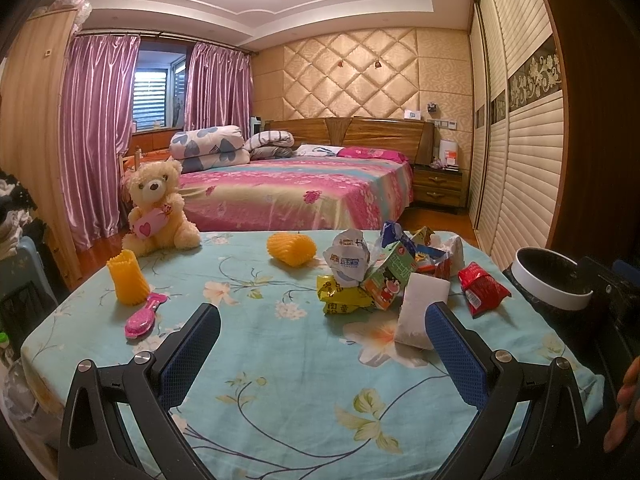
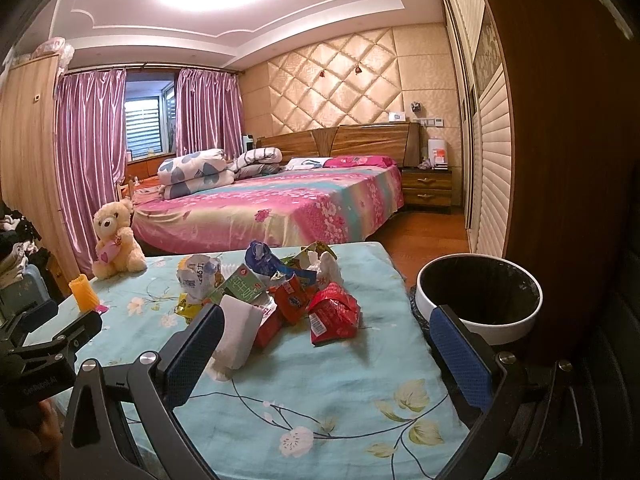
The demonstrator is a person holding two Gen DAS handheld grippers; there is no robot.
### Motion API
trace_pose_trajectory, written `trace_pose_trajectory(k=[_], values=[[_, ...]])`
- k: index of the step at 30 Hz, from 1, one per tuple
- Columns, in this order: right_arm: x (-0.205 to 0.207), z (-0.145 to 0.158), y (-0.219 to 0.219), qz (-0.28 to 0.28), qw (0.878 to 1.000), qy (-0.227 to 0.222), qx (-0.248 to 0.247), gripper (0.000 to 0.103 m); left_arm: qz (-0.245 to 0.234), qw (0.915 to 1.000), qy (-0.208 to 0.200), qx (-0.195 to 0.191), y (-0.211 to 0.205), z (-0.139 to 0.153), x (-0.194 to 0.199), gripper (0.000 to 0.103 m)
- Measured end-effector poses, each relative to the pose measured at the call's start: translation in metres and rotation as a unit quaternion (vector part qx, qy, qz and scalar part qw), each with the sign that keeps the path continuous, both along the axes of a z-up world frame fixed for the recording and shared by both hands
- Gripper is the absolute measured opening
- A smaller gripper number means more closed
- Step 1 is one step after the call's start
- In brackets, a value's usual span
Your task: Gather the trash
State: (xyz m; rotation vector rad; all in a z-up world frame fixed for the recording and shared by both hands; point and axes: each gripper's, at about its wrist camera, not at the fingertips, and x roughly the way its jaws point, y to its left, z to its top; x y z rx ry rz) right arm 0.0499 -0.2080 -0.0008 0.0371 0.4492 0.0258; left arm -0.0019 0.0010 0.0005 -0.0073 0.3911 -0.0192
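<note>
Both grippers spread wide, empty, trash bin [image 2: 479, 330] beside table, interior dark

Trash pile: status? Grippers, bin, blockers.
Left gripper and right gripper open, empty. Trash pile untouched on table; bin at its right edge. Nothing blocking.

left gripper [image 1: 322, 332]: we see jaws wide apart, empty
trash pile [image 1: 394, 276]: on table [image 1: 280, 380], beside bin [image 1: 554, 280]
</note>
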Motion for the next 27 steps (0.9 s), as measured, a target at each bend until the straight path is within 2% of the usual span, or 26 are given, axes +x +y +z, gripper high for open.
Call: trace_pose_trajectory(k=[13,27], values=[[0.004,-0.005,-0.001,0.005,1.0,0.015,0.009,0.103,-0.006,0.9999,0.014,0.0,-0.004,-0.006,0.006,0.102],[0.063,-0.044,-0.032,0.028,0.991,0.117,0.054,0.103,-0.051,0.9943,0.092,-0.012,-0.022,-0.022,0.062,0.102]])
